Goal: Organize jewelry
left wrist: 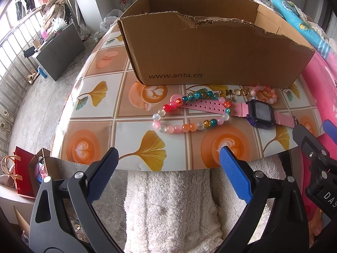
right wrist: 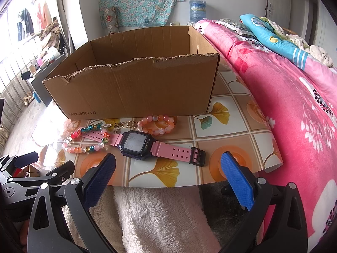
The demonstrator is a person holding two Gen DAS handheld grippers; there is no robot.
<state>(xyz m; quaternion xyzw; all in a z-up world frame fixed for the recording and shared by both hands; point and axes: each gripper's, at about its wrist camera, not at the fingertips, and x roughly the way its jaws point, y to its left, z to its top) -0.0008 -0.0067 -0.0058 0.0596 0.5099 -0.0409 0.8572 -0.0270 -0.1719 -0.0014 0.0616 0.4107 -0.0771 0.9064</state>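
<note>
A pink-strapped digital watch (left wrist: pixel 260 113) (right wrist: pixel 138 142) lies on the patterned table in front of an open cardboard box (left wrist: pixel 210 57) (right wrist: pixel 134 88). A long string of coloured beads (left wrist: pixel 189 126) (right wrist: pixel 84 145) loops over the watch's strap end. A small pink bead bracelet (left wrist: pixel 265 93) (right wrist: pixel 157 124) and a gold chain piece (left wrist: pixel 233 93) (right wrist: pixel 124 125) rest against the box's front wall. My left gripper (left wrist: pixel 168 158) hangs open at the table's near edge, below the beads. My right gripper (right wrist: pixel 168 162) is open too, just short of the watch. Both hold nothing.
The table (left wrist: pixel 101 113) (right wrist: pixel 231 109) has a tiled leaf-and-coffee print and ends just ahead of the fingers. A white fluffy cloth (left wrist: pixel 168 206) (right wrist: pixel 158 215) lies below its edge. A pink floral quilt (right wrist: pixel 294 109) rises on the right. Paper bags (left wrist: pixel 25 172) stand on the floor at the left.
</note>
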